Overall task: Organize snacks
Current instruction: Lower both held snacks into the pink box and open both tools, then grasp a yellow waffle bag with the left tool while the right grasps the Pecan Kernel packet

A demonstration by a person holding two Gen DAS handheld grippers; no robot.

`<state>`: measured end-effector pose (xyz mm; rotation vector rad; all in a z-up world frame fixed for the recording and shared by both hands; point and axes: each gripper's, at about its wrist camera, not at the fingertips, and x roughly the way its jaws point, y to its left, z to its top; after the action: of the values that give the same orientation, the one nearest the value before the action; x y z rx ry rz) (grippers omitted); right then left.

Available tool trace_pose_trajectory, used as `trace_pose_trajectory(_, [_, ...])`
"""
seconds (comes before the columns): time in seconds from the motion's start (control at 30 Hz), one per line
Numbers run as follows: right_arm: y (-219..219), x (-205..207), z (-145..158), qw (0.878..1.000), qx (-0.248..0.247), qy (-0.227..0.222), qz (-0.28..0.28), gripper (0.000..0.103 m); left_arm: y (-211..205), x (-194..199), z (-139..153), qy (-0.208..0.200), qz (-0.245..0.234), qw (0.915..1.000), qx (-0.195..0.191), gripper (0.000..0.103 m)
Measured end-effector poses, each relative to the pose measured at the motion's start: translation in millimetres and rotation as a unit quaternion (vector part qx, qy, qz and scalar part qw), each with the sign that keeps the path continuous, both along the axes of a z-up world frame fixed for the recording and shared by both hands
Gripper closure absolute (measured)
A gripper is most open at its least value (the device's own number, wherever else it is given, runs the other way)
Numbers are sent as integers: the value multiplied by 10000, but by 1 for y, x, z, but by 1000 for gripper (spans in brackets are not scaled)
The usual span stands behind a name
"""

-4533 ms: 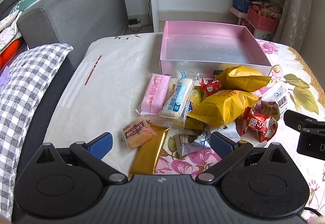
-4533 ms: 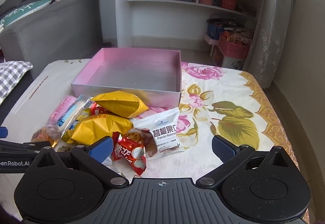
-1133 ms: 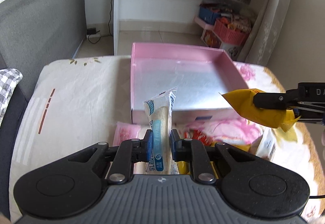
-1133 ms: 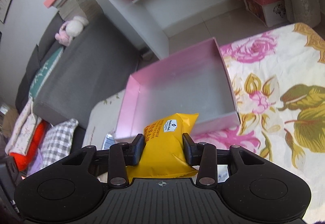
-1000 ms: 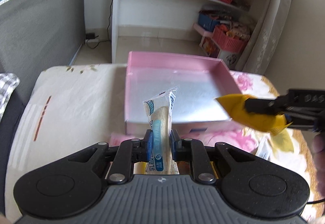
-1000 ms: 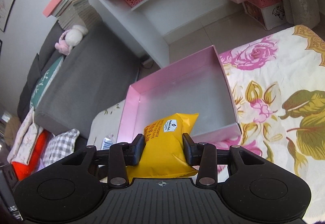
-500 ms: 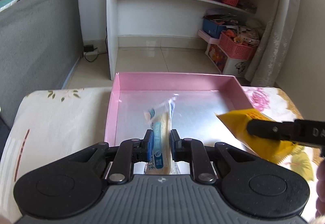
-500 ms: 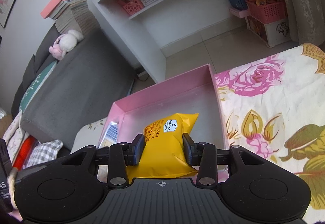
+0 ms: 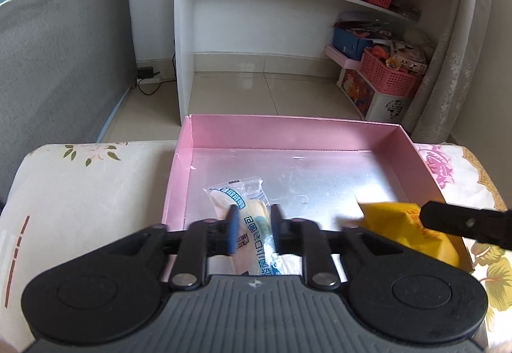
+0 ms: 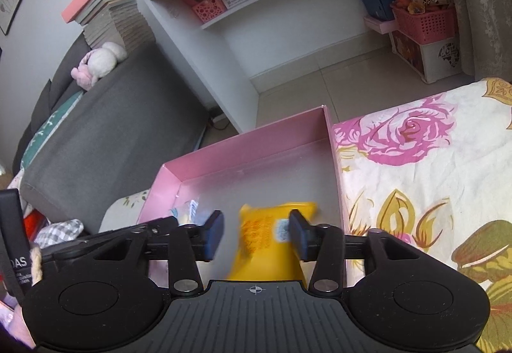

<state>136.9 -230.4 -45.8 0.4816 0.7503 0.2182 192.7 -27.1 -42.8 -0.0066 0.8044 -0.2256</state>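
Note:
A pink box (image 9: 288, 124) with a silver floor lies straight ahead on the cloth-covered table. My left gripper (image 9: 254, 229) hangs over its near-left part. Its jaws are opening, and a clear bread packet with blue print (image 9: 238, 197) lies tipped forward between them, loose on the box floor. My right gripper (image 10: 256, 234) is over the near-right part of the pink box (image 10: 249, 141). Its jaws are also opening, and a blurred yellow snack bag (image 10: 265, 244) drops between them. The left wrist view shows the yellow bag (image 9: 403, 225) under a black finger (image 9: 464, 223).
A floral tablecloth (image 10: 416, 161) covers the table to the right of the box, and plain cream cloth (image 9: 89, 193) lies to its left. A grey sofa (image 9: 57, 65) stands on the left. Beyond the table are a white shelf unit (image 9: 256, 33) and pink baskets (image 9: 390, 81) on the floor.
Both pairs of jaws have spread apart. The bread packet has tipped from upright down into the box. The yellow bag has slipped lower and blurs as it falls.

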Motion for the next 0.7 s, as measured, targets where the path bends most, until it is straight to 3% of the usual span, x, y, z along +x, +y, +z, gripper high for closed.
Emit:
trace_pose_trajectory(0.07, [0,-1,2,10000,32,-19,-18,30,0,-3,1,-7,-13,10000,13,60])
trace_pose_trajectory(0.17, [2,-2,5,10000,-31,5,-6,30,-2,-8,4,-28,-69,10000,60,43])
trace_pose_trajectory(0.37, [7,-18,22,9999,-127,52,4,24,-4,-24,16,-89,-265,9994,200,17])
trace_pose_trajectory(0.47, [11,-31,34,9998,-172,88,60,23,1,-37,24,-104,-286,9994,184,7])
trace_pose_trajectory(0.57, [15,-43,46,9995,-268,153,92,13,8,-51,30,-45,-297,9995,135,3])
trace_pose_trajectory(0.7, [21,-60,60,9984,-434,341,118,13,19,-70,35,97,-213,9996,125,1])
